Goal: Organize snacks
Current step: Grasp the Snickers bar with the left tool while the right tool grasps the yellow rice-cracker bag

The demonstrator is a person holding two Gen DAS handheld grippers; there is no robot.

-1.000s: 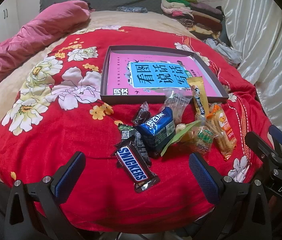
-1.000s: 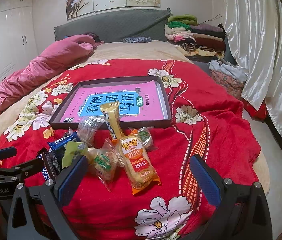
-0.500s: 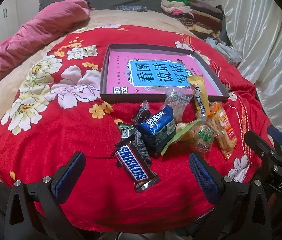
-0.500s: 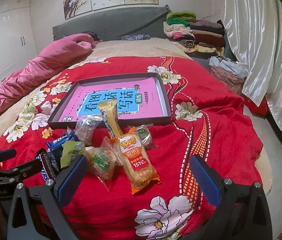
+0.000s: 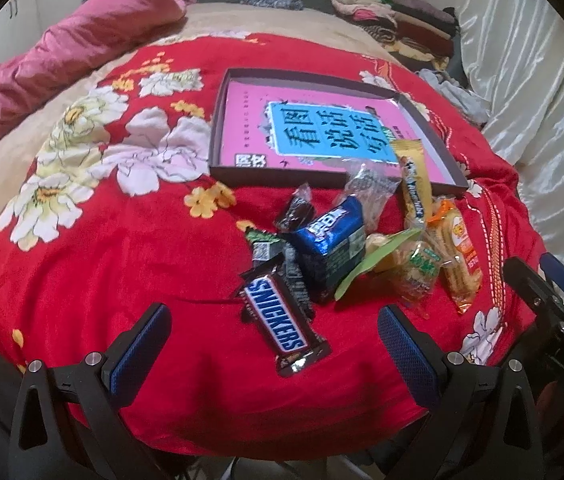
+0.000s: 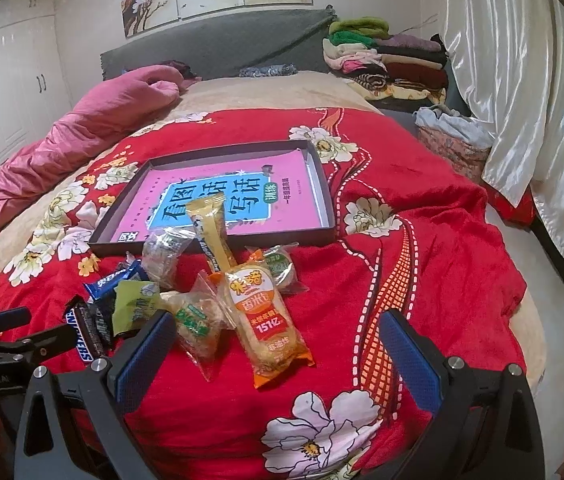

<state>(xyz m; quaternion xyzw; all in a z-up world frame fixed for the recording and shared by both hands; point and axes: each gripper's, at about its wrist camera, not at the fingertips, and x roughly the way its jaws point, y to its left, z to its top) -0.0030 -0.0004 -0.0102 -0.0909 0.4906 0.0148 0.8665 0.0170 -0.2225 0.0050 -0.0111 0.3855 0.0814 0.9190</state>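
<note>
- Left gripper [image 5: 274,344] w/ fingers wide, easing closer over the Snickers bar [image 5: 278,320]
- Right gripper [image 6: 276,346] fingers wide, nudging fwd above the orange rice-cracker pack [image 6: 264,322]
- Snacks not shifting

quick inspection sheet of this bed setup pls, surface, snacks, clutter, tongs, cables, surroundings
surface: red flowered blanket spread over the bed, wrinkled.
job's things: shallow box with a pink book lying in it, no snack fully inside; yellow stick pack leans on its front rim; Snickers bar, blue packet and orange rice cracker pack heaped in front.
clutter: pink quilt bunched along the bed's side.
grippers: left tongs open, empty; right tongs open, empty.
cables: nothing seen.
surroundings: folded clothes, white curtain, wardrobe.
</note>
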